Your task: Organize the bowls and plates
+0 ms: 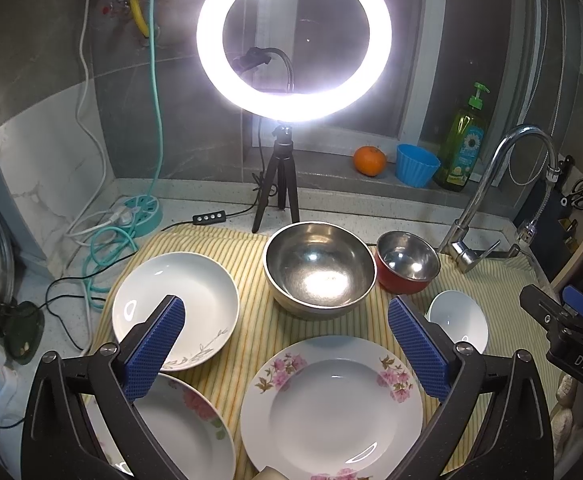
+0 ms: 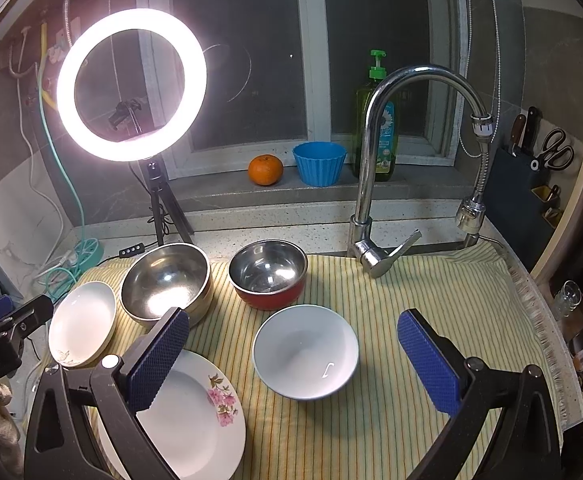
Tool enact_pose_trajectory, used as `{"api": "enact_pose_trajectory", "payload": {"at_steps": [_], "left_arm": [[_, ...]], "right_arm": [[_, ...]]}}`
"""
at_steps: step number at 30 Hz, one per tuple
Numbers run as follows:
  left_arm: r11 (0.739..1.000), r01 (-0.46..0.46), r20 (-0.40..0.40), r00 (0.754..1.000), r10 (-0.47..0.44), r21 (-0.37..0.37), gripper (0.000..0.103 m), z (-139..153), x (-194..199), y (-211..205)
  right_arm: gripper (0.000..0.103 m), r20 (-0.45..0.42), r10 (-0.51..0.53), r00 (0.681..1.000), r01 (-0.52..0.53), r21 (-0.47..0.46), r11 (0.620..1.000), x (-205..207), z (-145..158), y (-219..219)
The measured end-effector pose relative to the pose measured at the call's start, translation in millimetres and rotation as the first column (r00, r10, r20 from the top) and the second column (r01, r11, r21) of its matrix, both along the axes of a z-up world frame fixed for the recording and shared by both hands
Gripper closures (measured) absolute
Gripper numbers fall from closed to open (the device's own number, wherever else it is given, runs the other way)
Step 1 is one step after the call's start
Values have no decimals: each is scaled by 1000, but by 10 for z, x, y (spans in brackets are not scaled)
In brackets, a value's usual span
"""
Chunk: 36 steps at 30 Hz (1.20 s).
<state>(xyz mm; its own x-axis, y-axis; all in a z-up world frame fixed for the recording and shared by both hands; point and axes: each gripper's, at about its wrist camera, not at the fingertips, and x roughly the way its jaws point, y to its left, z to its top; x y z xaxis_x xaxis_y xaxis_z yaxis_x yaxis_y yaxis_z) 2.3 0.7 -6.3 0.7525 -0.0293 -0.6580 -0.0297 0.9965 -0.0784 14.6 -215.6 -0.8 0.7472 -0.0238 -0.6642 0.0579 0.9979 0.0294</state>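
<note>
striped cloth point(image 2: 431, 300): rt side bare past white bowl point(image 2: 305, 351), both tongs wide

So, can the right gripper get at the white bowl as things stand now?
Probably yes. The right gripper is open, and the white bowl sits between its fingers on the striped cloth, apart from the red bowl, with nothing above it.

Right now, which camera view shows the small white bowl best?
The right wrist view shows it best: the small white bowl sits whole and unblocked on the striped cloth, between the open fingers. In the left wrist view the small white bowl lies at the right, partly hidden behind one of the fingers.
</note>
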Motion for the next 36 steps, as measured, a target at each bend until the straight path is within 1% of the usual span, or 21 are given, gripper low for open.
{"api": "enact_pose_trajectory", "payload": {"at_steps": [12, 16, 36], "left_arm": [[1000, 1, 2, 1000, -1, 0, 2, 6, 0, -11], [1000, -1, 1, 1000, 1, 1, 4, 4, -1, -15], [1000, 2, -5, 1000, -2, -1, 4, -17, -14, -25]], "right_arm": [[0, -2, 0, 1000, 0, 0, 1000, 8, -2, 42], [0, -2, -1, 1000, 1, -1, 1000, 11, -10, 52], [0, -11, -1, 1000, 1, 4, 1000, 24, -51, 56]]}}
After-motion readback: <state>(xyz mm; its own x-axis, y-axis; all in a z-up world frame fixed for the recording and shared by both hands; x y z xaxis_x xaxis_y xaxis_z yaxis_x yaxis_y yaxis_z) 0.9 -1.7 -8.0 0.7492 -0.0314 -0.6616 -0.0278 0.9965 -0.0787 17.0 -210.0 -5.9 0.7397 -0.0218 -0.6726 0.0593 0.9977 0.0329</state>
